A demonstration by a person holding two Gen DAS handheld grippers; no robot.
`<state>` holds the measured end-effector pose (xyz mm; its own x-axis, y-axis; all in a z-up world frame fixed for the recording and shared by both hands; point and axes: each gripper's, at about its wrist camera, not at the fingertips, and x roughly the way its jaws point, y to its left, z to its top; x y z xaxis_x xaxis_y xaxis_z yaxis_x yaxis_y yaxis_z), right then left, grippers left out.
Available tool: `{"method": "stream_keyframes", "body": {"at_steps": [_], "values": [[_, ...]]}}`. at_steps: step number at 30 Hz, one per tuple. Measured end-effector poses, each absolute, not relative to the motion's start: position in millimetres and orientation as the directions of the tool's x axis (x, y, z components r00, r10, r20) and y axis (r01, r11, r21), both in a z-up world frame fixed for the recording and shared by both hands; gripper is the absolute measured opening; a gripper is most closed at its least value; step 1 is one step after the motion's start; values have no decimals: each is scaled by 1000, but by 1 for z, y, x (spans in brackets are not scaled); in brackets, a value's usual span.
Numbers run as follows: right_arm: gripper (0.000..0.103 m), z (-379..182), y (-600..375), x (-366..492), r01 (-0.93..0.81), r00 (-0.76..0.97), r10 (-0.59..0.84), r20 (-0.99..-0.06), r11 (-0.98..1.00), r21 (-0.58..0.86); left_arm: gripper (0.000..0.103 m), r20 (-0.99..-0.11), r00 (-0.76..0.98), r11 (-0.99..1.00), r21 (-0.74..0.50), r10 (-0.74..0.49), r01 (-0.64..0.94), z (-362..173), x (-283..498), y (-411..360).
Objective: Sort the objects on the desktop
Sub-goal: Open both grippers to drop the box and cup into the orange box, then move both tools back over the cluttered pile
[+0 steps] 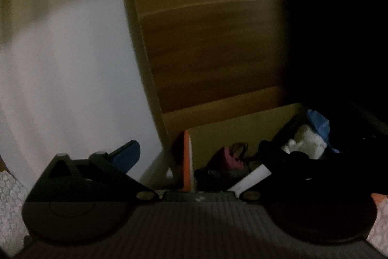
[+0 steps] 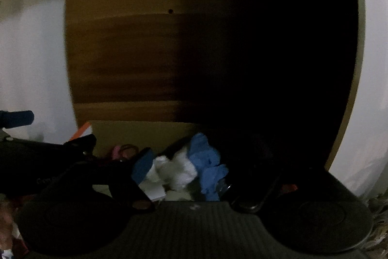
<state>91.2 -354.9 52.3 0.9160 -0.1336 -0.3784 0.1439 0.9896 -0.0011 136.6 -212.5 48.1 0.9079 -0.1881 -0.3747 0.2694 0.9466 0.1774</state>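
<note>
box (image 1: 242,130): 1 | orange-edged book (image 1: 187,162): 1 | blue cloth (image 2: 206,162): 1

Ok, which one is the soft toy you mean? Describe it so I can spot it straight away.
Start at the wooden panel at the back and drop to the dim heap of things at its foot. In the right wrist view the blue-and-white soft thing lies there, just right of the blue-padded finger. It is the only pale, fluffy item; the pink thing to its left is darker.

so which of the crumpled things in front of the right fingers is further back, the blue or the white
The blue crumpled piece: it sits higher and further back towards the wooden panel, while the white crumpled piece lies in front of it, nearer the camera.
</note>
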Motion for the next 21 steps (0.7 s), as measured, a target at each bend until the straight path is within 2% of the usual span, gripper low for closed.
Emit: {"method": "stream_keyframes", "body": {"at_steps": [21], "values": [[85,49,-279,25,-17,930,14,-367,1000,-6,103,-395,903,953,164,-172,254,35,89,-140]]}}
